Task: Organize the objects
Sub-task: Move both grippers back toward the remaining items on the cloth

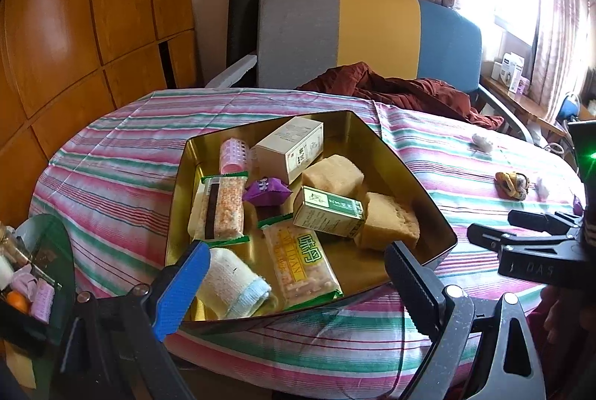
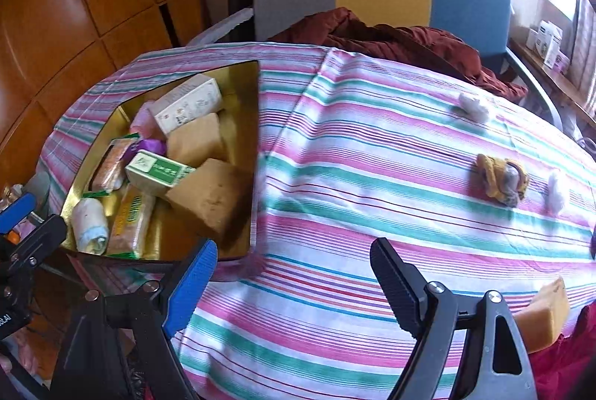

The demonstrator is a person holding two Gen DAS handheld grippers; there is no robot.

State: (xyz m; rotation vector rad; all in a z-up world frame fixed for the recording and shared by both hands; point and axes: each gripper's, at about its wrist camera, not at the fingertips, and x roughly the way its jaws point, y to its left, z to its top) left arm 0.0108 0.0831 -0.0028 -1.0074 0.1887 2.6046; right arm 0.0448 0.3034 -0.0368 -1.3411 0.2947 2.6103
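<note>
Tin (image 1: 372, 139) lies just ahead of the wide, empty left claw (image 1: 294, 281); the right claw (image 2: 294, 273), also wide and empty, could snag the striped cloth (image 2: 372, 176) reaching the rag (image 2: 503, 182).

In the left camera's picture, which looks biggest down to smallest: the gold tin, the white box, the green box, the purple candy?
1. Gold tin
2. White box
3. Green box, nearer the camera, so possibly flattered
4. Purple candy
</note>
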